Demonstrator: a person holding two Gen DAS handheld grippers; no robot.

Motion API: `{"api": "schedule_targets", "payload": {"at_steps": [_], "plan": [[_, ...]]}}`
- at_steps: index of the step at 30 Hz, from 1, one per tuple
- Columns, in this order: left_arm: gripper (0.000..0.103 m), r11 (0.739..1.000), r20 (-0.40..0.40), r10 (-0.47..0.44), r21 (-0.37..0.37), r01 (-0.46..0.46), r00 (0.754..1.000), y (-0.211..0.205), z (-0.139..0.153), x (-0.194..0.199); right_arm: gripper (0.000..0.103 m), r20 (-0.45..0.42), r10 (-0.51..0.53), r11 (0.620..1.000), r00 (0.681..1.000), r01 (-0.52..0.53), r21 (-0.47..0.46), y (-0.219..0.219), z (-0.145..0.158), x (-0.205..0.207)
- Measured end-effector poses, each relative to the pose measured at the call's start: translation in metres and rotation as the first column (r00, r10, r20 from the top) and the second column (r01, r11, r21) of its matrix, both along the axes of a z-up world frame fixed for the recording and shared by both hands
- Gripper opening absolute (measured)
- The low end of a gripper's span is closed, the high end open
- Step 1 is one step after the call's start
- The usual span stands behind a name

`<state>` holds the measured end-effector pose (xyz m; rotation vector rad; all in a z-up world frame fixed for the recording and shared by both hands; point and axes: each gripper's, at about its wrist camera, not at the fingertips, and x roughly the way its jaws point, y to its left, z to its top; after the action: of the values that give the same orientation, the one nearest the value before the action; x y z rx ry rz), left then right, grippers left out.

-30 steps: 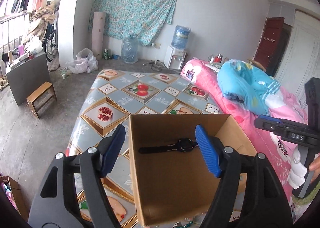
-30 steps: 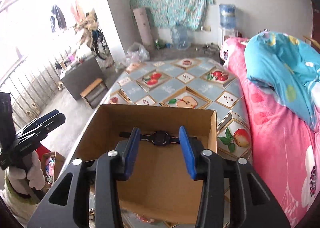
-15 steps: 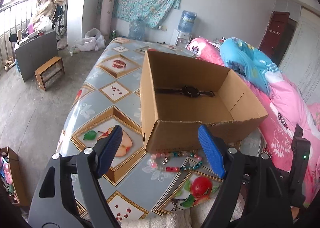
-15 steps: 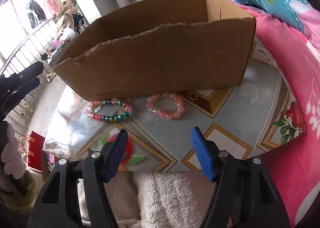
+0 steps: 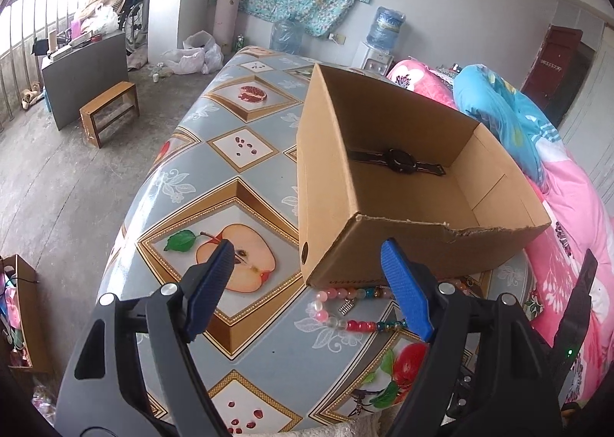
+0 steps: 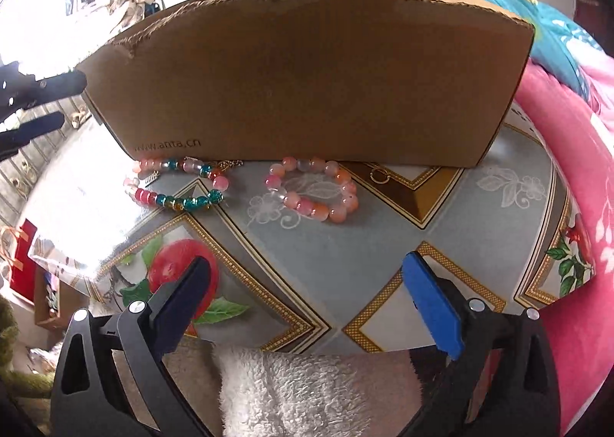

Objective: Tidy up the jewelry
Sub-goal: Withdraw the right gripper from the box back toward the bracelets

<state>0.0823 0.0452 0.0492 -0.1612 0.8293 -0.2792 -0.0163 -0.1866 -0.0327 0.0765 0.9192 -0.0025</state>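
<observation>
1. The right gripper (image 6: 307,295) hangs low over the near edge of the table (image 6: 345,256), jaws spread wide and holding nothing.
2. Straight ahead of it, just in front of the cardboard box (image 6: 307,72), lies the pink bead bracelet (image 6: 312,189), a flat loop a little wider than deep, well within the span of the jaws.
3. Left of that bracelet, touching the box's front wall, lies the mixed pink-and-teal bracelet (image 6: 176,183).
4. The left gripper (image 5: 307,283) is also spread and empty, held higher, with the mixed bracelet (image 5: 357,310) showing between its fingers.
5. Inside the box, against the far wall, a black watch (image 5: 399,161) lies stretched crosswise.
6. The right gripper looks nearer the pink bracelet; a short forward reach should do.
</observation>
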Motion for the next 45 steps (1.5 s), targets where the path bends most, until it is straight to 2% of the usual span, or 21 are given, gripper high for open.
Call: {"api": "schedule_targets", "payload": {"at_steps": [1,6,23,30,32,36,38,45], "plan": [[0.075,1.0,-0.004,0.005,-0.001,-0.005,1.0,0.0,-0.002,0.002,0.098,0.004,0.02,1.0,1.0,-0.019,-0.023,0.004,0.0,-0.001],[0.08,1.0,-0.015,0.008,-0.005,-0.008,1.0,0.0,-0.006,0.005,0.098,0.066,0.092,0.996,0.994,-0.09,-0.02,0.009,0.0,-0.01],[0.08,1.0,-0.01,0.007,-0.005,-0.007,1.0,0.001,-0.007,0.004,0.098,0.124,0.062,0.998,0.99,-0.06,-0.022,0.007,-0.007,-0.008],[0.08,1.0,-0.007,0.015,-0.01,-0.015,1.0,0.003,-0.008,-0.003,0.098,0.123,0.066,0.998,0.99,-0.064,-0.022,0.002,-0.005,-0.01],[0.08,1.0,-0.005,0.015,-0.011,-0.015,1.0,0.004,-0.008,-0.006,0.098,0.131,0.068,0.998,0.989,-0.067,-0.01,-0.001,-0.005,-0.012],[0.08,1.0,0.004,0.017,-0.012,-0.017,1.0,0.004,-0.007,-0.011,0.098,0.172,0.053,0.993,0.984,-0.07,0.096,-0.016,-0.006,-0.015],[0.08,1.0,0.009,0.019,-0.012,-0.019,1.0,0.005,-0.006,-0.015,0.098,0.174,0.049,0.99,0.984,-0.071,0.119,-0.019,-0.005,-0.016],[0.08,0.999,0.037,0.022,0.024,-0.023,0.999,0.004,-0.002,-0.03,0.098,0.12,0.035,0.999,0.992,-0.04,0.035,-0.013,-0.002,-0.014]]}}
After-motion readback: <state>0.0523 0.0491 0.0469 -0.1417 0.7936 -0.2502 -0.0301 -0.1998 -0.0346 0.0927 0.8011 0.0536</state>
